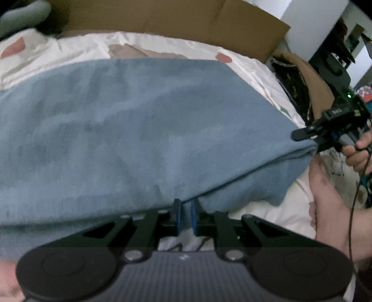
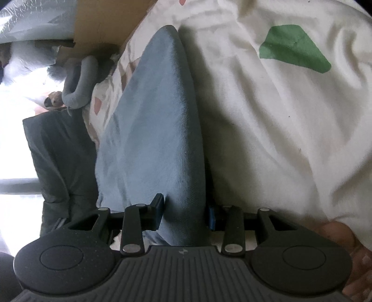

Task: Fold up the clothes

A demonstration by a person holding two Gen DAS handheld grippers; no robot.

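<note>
- Blue-grey cloth, left wrist view: a folded garment lies on a cream bedsheet printed with coloured patches. Its long axis runs across the frame, left to right, and a doubled edge ends at the right. The left gripper sits at the near hem, its blue pads almost together and pinching a thin fold of the cloth. The right gripper, held by a hand, grips the right-hand corner. A cardboard box stands behind the bed.
- Right wrist view: the same cloth runs lengthwise away from the camera and narrows to a rounded far end. The right gripper is clamped on a thick bunched fold, jaws partly apart around it. The bedsheet lies to the right; dark fabric lies to the left.
</note>
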